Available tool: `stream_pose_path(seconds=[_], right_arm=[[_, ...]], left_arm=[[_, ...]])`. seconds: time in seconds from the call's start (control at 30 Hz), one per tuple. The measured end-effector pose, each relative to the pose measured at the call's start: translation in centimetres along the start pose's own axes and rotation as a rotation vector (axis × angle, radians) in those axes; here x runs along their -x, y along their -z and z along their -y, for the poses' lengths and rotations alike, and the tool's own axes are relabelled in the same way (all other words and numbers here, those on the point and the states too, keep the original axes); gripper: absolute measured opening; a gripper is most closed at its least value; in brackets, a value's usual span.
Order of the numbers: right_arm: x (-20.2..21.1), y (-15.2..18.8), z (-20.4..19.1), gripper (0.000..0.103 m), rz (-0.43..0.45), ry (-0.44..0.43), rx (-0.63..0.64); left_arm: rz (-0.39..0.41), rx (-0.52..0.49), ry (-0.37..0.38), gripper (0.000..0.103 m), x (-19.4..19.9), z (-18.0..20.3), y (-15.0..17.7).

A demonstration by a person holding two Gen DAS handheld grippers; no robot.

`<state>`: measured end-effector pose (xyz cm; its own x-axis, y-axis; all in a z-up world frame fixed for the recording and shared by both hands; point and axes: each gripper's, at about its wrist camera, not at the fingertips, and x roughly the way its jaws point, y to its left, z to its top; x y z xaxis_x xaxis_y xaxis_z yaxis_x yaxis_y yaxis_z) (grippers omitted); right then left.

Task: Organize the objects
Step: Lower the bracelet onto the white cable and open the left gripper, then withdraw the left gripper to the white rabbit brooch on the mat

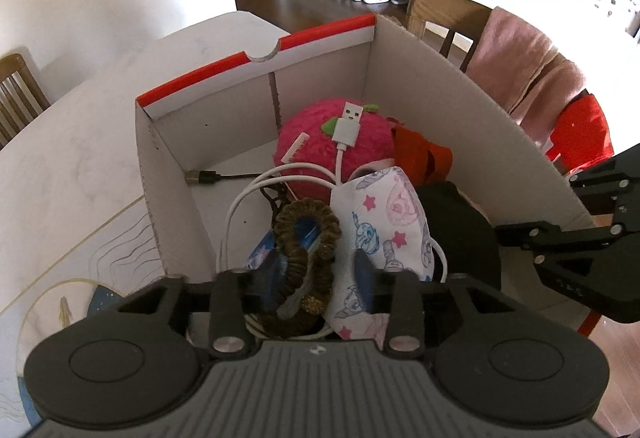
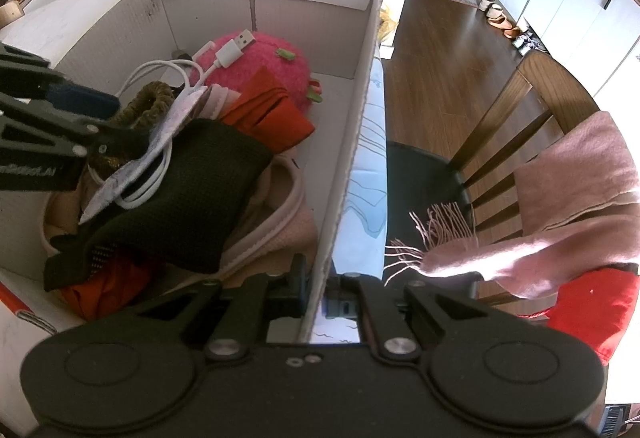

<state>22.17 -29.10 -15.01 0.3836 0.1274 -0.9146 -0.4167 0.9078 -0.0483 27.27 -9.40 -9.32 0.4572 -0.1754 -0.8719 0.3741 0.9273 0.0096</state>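
An open cardboard box [image 1: 256,56] with a red rim stands on the table. In it lie a pink plush [image 1: 316,142], a white USB cable [image 1: 348,126], a printed face mask [image 1: 384,214], a black cloth [image 1: 460,222] and an orange cloth [image 1: 416,150]. An olive scrunchie [image 1: 308,238] rests on the pile between the blue fingers [image 1: 268,274] of my left gripper [image 1: 316,272], which is open and not pressing on it. My right gripper [image 2: 322,286] is shut on the box's right wall [image 2: 360,126]. It also shows at the right of the left wrist view as the right gripper [image 1: 516,234].
The box sits on a white patterned table [image 1: 80,158]. A wooden chair [image 2: 532,110] draped with a pink fringed scarf [image 2: 560,206] stands close to the box's right side, a red cushion [image 2: 592,306] on it. Another chair [image 1: 16,94] is at the far left.
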Motion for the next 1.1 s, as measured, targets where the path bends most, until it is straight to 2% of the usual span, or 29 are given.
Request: stream_pose_path(seconds=[0.03,0.3,0.53,0.7,0.83,1.1], right_arm=[[0.0,0.0,0.0,0.006,0.001,-0.001,0.000],[0.3,0.0,-0.1,0.006,0.003,0.001,0.001],[0.8,-0.2,-0.2,0.006,0.013,-0.002,-0.009],[1.4,0.0,0.1,0.006,0.020,-0.003,-0.011],[1.7,0.2,0.4,0.006,0.023,-0.003,-0.009],[2.1,0.2,0.4,0.006,0.026,-0.003,-0.009]], left_arm=[[0.007,0.006,0.001,0.061,0.2,-0.1,0.1],[0.053,0.048,0.030,0.063,2.9,-0.7,0.8],[0.096,0.128,0.068,0.069,5.5,-1.8,1.7],[0.129,0.172,0.050,0.074,7.4,-3.0,2.7],[0.151,0.231,0.043,0.082,8.6,-4.5,3.6],[0.164,0.317,-0.005,0.086,9.9,-8.3,6.2]])
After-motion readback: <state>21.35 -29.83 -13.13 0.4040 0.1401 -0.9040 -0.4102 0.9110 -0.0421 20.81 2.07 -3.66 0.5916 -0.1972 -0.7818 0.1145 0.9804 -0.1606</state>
